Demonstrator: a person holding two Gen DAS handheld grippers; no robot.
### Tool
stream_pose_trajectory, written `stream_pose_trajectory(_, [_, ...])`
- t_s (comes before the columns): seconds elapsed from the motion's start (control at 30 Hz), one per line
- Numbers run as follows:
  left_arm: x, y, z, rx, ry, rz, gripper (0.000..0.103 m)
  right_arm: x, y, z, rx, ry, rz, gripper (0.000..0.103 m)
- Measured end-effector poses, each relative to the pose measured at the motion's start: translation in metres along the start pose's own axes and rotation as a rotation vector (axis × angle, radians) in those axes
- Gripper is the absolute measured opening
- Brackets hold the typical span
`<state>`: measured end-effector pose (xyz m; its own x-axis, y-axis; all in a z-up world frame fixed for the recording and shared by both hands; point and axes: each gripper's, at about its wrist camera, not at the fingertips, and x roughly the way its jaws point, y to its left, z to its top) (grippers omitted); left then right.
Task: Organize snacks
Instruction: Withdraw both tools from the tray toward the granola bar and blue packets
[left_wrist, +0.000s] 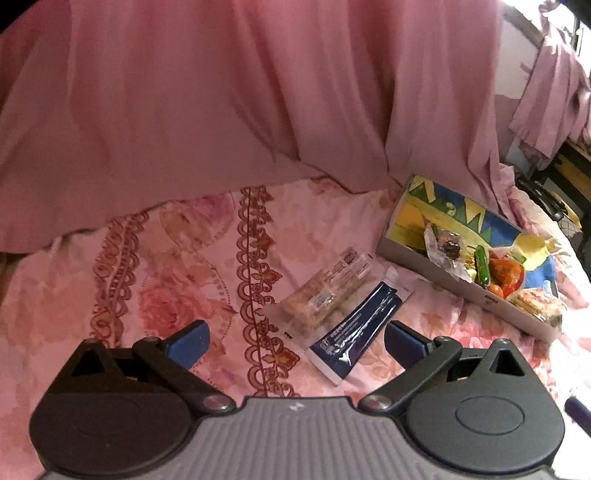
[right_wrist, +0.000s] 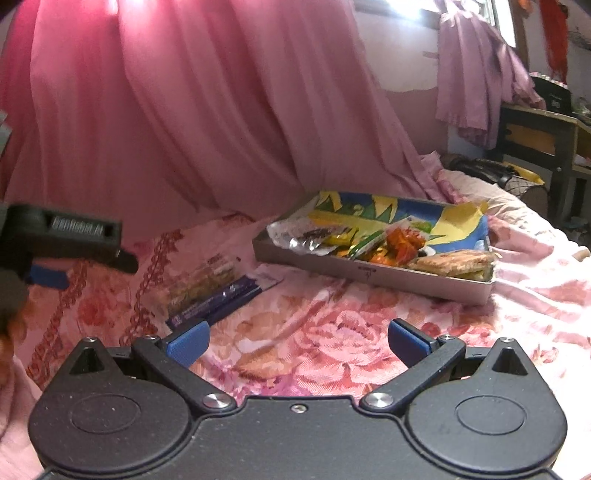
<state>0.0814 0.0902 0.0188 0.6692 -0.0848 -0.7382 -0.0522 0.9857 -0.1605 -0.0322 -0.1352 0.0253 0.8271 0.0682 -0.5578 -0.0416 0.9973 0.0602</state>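
Left wrist: both grippers' fingers (left_wrist: 400, 338) spread, empty; bare bedspread (left_wrist: 155, 295) left of dark packet (left_wrist: 354, 332); box (left_wrist: 461, 291) right.

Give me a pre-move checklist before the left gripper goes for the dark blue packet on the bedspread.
1. Left gripper open and empty: ok.
2. Dark blue packet in plain view ahead of it: ok.
3. Packet free of the clear biscuit packet: not ok, they lie side by side, touching or overlapping.
4. Right gripper open, empty, off to the side: ok.
5. Room in the box for more snacks: ok, the far end looks bare.
6. Bedspread firm under the packet: cannot tell.
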Motion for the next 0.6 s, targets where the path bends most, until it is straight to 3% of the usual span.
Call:
stream_pose_trajectory(0.33, [0.073,0.008,0.044,0.062,0.104,0.018,0.103,0.056,0.017,0.005,-0.018,0.112,0.026,0.102])
stream_pose_trajectory(0.5, [0.102,-0.007,0.055,0.168,0.168,-0.063,0.103,0.092,0.025,0.008,0.043,0.181,0.031,0.102])
stream_pose_trajectory(0.6, [0.115,-0.014,0.057,0.235,0.186,-0.065,0.103,0.113,0.034,0.009,0.059,0.206,-0.002,0.102])
